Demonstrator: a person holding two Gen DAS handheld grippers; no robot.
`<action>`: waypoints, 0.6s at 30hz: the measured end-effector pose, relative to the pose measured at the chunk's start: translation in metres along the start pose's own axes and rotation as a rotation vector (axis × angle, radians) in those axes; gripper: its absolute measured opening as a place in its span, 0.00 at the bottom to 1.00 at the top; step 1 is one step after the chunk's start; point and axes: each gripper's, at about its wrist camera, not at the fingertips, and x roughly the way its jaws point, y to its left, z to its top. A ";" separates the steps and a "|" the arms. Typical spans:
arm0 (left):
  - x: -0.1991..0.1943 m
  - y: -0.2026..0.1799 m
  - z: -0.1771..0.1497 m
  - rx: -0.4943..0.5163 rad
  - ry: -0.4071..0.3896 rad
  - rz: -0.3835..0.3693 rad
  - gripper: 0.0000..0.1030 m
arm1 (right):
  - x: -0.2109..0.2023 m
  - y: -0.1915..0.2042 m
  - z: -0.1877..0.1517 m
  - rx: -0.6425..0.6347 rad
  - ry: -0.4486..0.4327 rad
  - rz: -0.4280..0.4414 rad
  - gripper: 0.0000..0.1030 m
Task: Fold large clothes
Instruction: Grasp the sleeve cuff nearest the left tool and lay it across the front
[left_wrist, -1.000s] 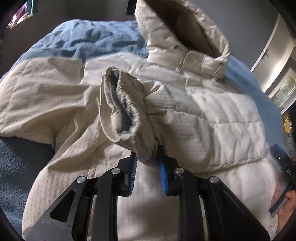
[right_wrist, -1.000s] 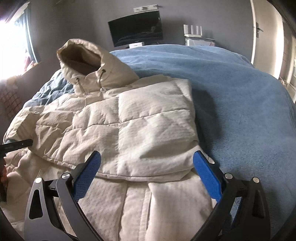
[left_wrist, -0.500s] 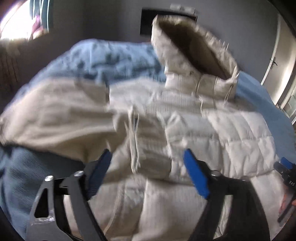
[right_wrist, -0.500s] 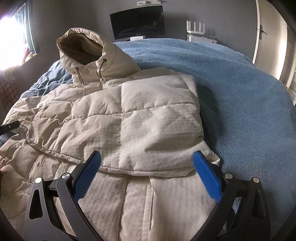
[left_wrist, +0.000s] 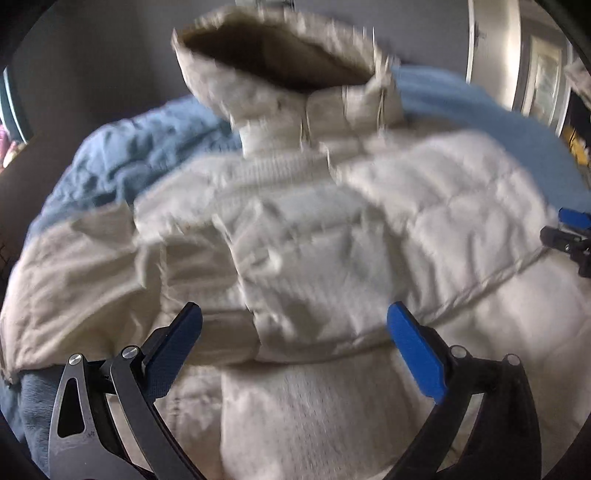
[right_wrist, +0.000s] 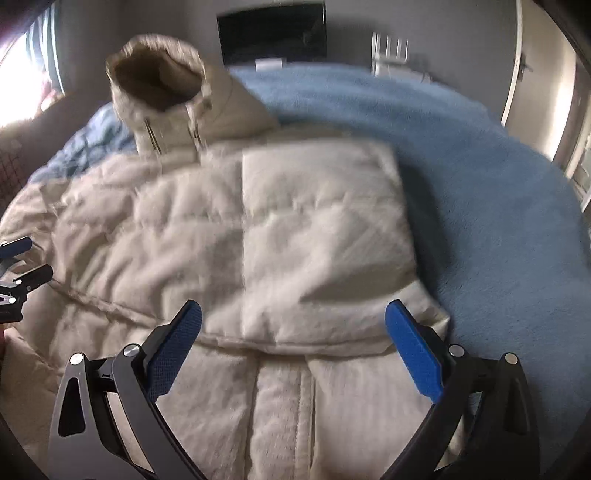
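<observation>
A cream quilted hooded jacket (left_wrist: 332, 229) lies on a blue blanket, hood (left_wrist: 280, 66) at the far end. Both sleeves are folded in across its chest. My left gripper (left_wrist: 295, 339) is open and empty, hovering just above the folded left sleeve (left_wrist: 280, 273). My right gripper (right_wrist: 293, 339) is open and empty above the folded right sleeve (right_wrist: 317, 236) of the jacket (right_wrist: 184, 240). The right gripper's tip shows at the right edge of the left wrist view (left_wrist: 570, 229); the left gripper's tip shows at the left edge of the right wrist view (right_wrist: 18, 266). Both views are motion-blurred.
The blue blanket (right_wrist: 498, 206) covers the bed to the right of the jacket and shows at the far left (left_wrist: 140, 147). A dark screen (right_wrist: 271, 31) hangs on the grey wall beyond. A door (right_wrist: 546, 81) stands at the right.
My left gripper let go of the sleeve cuff, opened wide and drew back; the sleeve now lies across the jacket. The right gripper stayed open and moved slightly closer to the jacket.
</observation>
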 end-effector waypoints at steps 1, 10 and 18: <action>0.009 0.001 -0.001 -0.003 0.036 0.004 0.94 | 0.012 -0.002 -0.001 0.011 0.054 -0.012 0.93; 0.011 0.008 -0.008 -0.029 0.045 -0.028 0.94 | 0.030 -0.006 -0.006 0.039 0.142 0.019 0.93; -0.007 0.014 -0.008 -0.079 -0.006 0.020 0.94 | 0.027 -0.017 -0.011 0.088 0.158 0.053 0.93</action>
